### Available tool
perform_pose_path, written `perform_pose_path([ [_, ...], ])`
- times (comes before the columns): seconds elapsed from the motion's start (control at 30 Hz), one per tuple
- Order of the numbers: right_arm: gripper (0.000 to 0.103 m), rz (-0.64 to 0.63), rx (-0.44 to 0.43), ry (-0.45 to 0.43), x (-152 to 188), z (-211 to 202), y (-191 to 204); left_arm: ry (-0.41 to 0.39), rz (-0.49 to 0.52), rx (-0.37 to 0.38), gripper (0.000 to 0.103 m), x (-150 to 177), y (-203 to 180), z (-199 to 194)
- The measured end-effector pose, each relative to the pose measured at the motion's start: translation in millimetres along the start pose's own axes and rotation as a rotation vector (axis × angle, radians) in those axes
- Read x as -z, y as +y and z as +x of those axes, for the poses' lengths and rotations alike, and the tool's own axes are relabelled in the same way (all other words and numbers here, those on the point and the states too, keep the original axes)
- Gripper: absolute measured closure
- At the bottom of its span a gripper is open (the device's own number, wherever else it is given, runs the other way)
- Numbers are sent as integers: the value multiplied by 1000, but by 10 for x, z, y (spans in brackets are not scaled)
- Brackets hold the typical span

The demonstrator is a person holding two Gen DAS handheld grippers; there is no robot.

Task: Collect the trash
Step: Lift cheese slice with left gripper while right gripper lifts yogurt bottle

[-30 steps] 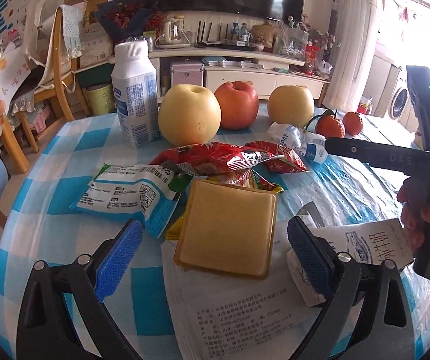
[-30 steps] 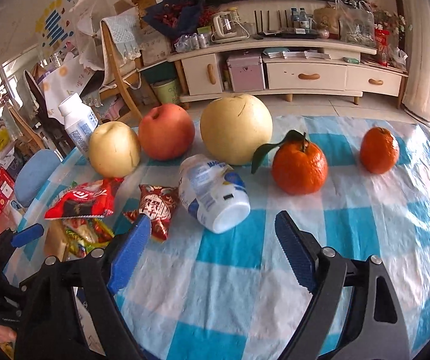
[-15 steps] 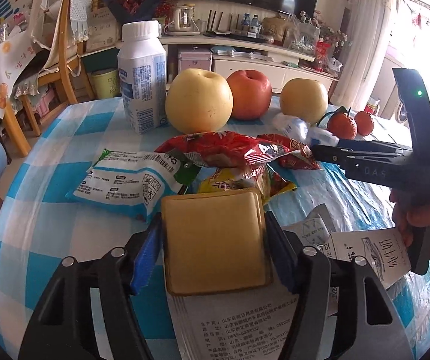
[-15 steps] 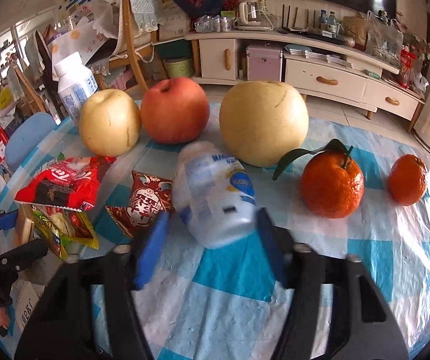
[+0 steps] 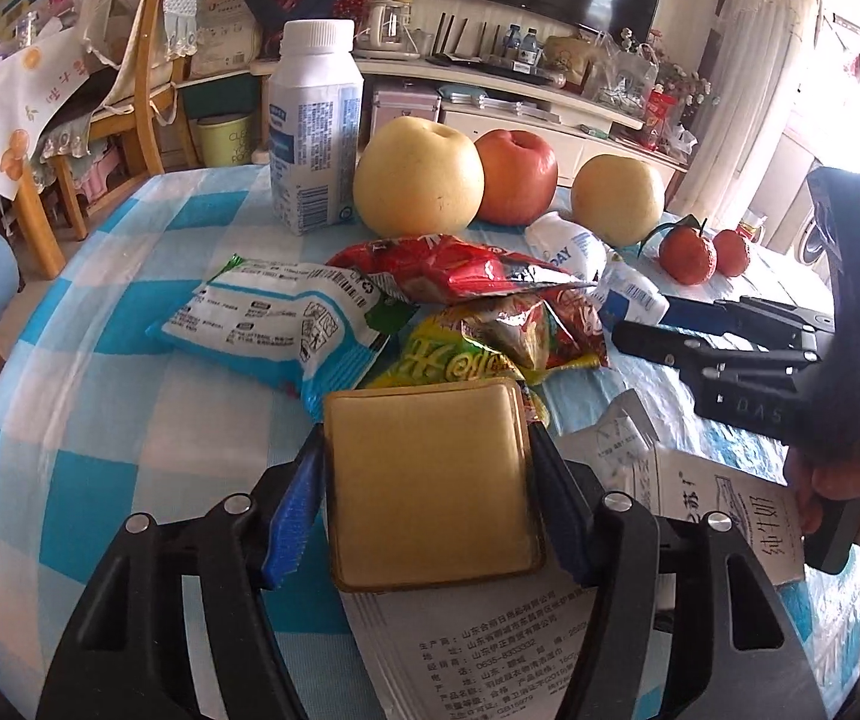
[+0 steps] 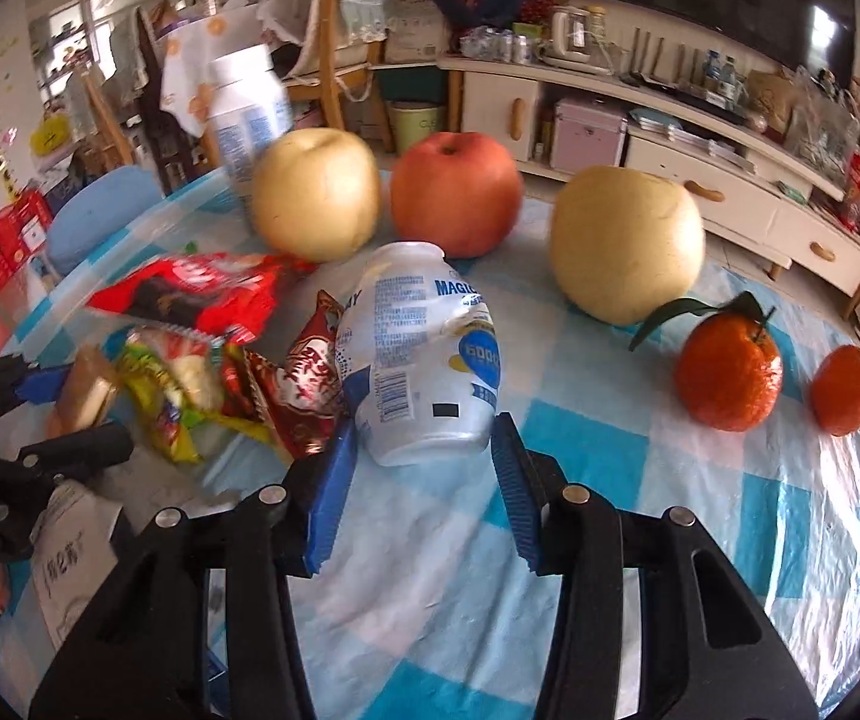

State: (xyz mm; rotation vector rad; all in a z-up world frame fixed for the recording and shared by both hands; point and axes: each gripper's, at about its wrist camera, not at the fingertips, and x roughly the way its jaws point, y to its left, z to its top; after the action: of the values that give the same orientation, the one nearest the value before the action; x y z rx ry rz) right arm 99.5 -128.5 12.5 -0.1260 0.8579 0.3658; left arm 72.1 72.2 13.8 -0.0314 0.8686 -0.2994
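Your left gripper (image 5: 427, 483) pinches the flat tan square packet (image 5: 430, 480) by its two side edges, over the white printed paper sheets (image 5: 478, 654) at the near edge of the table with the blue-and-white checked cloth (image 5: 100, 420). Your right gripper (image 6: 421, 474) is closing on the crumpled white plastic bottle (image 6: 424, 360) lying on its side, blue pads against its base. Count two yellow pears (image 6: 316, 192), one red apple (image 6: 457, 192), two tangerines (image 6: 730, 372), one upright white bottle with a blue label (image 5: 315, 126), and four snack wrappers: a white-and-blue one (image 5: 274, 324), a long red one (image 5: 448, 270), a yellow-green one (image 5: 460, 354) and a small red one (image 6: 304, 378). Only the left view shows the white-and-blue wrapper and the print on the sheets clearly; only the right view shows the crumpled bottle's whole body, and there the upright bottle is blurred.
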Motion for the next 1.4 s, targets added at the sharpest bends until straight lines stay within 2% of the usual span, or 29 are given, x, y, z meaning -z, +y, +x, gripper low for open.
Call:
perform_pose_path([
  [0.23,57,-61,-60,11,103,-94,361,13,-59,13,38,163,118,-133],
  [0.5,57,-44,-76,10,211,-289,545,24,-95,36,38,379,155,-333],
  [1.0,59,35,-30,-117,439,-985,929,-47,-195,71,38,623,425,-869],
  [1.4,60,14,-48,-133,659,-1238,1434,-96,-229,81,38,633,642,-1104],
])
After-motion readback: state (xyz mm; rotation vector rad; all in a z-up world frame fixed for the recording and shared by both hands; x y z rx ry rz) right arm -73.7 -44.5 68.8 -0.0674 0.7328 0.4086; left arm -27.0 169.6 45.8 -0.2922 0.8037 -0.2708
